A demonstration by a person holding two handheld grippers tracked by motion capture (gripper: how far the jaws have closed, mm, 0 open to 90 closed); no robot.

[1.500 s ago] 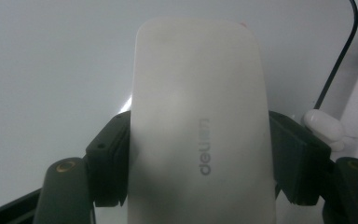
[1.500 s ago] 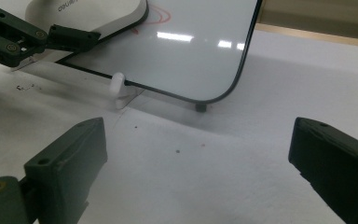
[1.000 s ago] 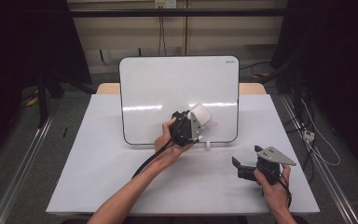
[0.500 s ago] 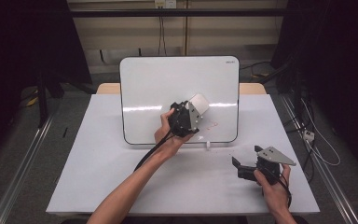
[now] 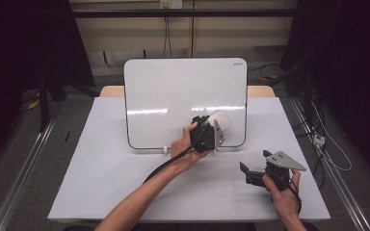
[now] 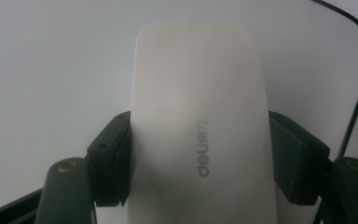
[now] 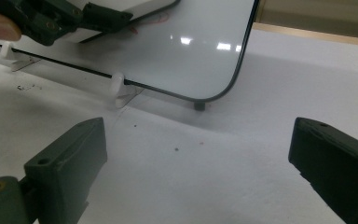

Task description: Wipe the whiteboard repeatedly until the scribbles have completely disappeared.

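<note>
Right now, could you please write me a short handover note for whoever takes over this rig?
Left claw: shut on the white eraser, pressed to the lower right of the whiteboard.
Right claw: open, holding nothing, low over the table in front of the board's right corner.
Done: most of the board looks clean.
Left: a faint red mark beside the eraser, and eraser crumbs on the table.

The left gripper (image 5: 213, 131) reaches forward on an outstretched forearm, jaws clamped tight, while the right gripper (image 5: 250, 172) sits low with jaws spread wide.
</note>
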